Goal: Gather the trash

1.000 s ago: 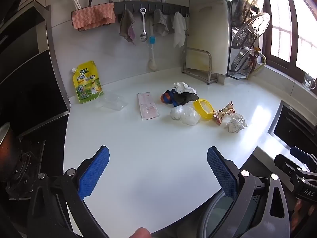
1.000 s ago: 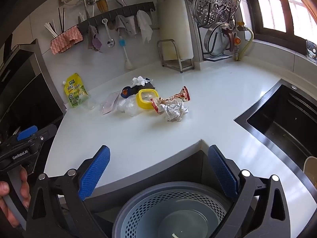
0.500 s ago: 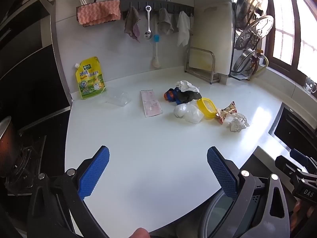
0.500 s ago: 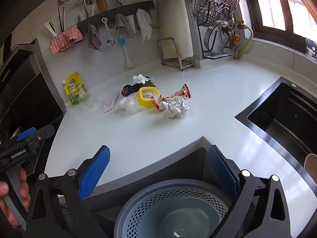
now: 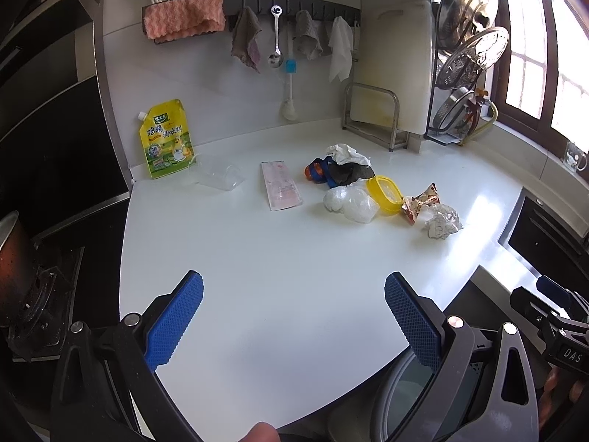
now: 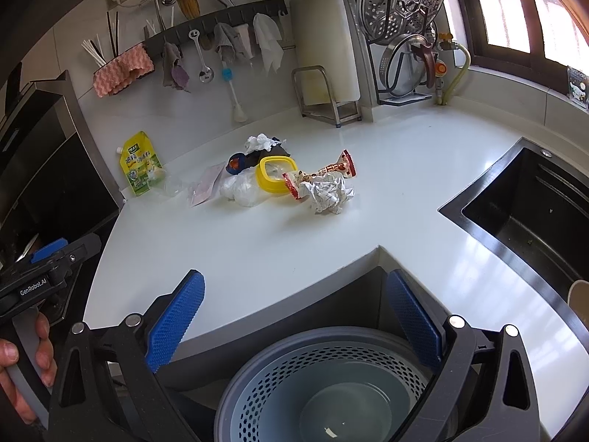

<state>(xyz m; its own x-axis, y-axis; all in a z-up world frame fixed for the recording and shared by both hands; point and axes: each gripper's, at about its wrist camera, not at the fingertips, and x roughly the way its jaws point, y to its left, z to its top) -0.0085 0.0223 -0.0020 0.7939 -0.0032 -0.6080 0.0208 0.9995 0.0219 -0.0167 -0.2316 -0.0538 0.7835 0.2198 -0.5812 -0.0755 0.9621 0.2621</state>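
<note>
Left wrist: both grippers' fingers (image 5: 173, 322) spread wide, empty; trash pile (image 5: 368, 191) unobstructed.

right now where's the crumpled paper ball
The crumpled paper ball lies on the white counter at the right end of the trash cluster, touching the red snack wrapper, just right of the yellow lid.

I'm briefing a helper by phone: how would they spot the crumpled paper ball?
Look at the white kitchen counter beside the black sink. A cluster of trash lies mid-counter; the crumpled white paper ball is its sink-side end, touching the red snack wrapper, the only creased, line-printed wad.
</note>
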